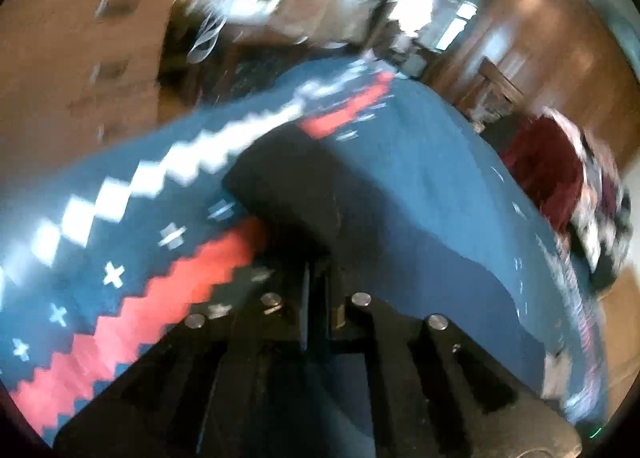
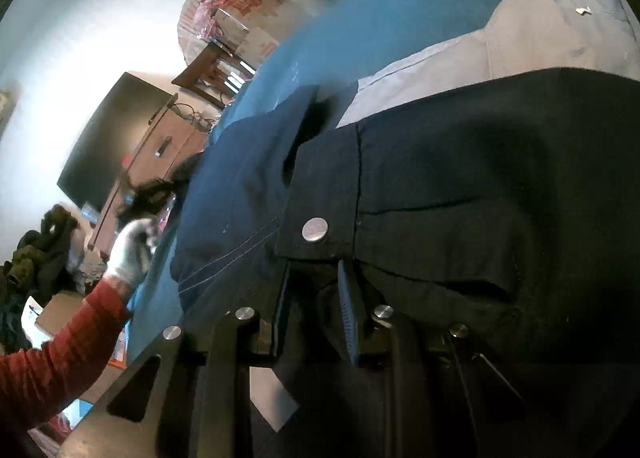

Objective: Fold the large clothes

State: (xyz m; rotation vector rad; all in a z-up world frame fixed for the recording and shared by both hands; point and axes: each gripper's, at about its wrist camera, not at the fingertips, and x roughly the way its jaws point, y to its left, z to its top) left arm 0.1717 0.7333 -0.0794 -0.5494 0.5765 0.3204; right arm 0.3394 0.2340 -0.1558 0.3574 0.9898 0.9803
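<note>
We see a dark garment (image 2: 480, 177), black to navy, with a metal snap (image 2: 315, 229) near a stitched edge and pale double stitching running across a bluer panel; it looks like a jacket or trousers, though we cannot tell which. It lies on a bed covered by a blue blanket (image 1: 420, 185) that carries a white stepped band, a red stepped band and small white crosses. In the right wrist view the garment fills the lower right, bunched into soft folds, and beyond it a grey cloth (image 2: 540, 37) lies flat on the same blanket. The right gripper (image 2: 316, 290) points into the garment just below the snap, and its jaws stand close together with a fold of dark cloth pinched between them. In the left wrist view, which is badly blurred, the left gripper (image 1: 318, 278) is tilted, with the blanket running at a slant across the picture; a dark mass of the garment (image 1: 288, 185) sits directly ahead of its jaws, which are nearly pressed together, but we cannot tell whether cloth is caught between them. At the left edge of the right wrist view a person's arm in a red sleeve (image 2: 60, 358) reaches up toward the side of the bed, the hand (image 2: 130, 254) in a pale glove held near the blanket's edge. Behind it stand a dark wooden cabinet (image 2: 160, 161), a chair and a stack of cardboard boxes (image 2: 248, 29) against a white wall.
</note>
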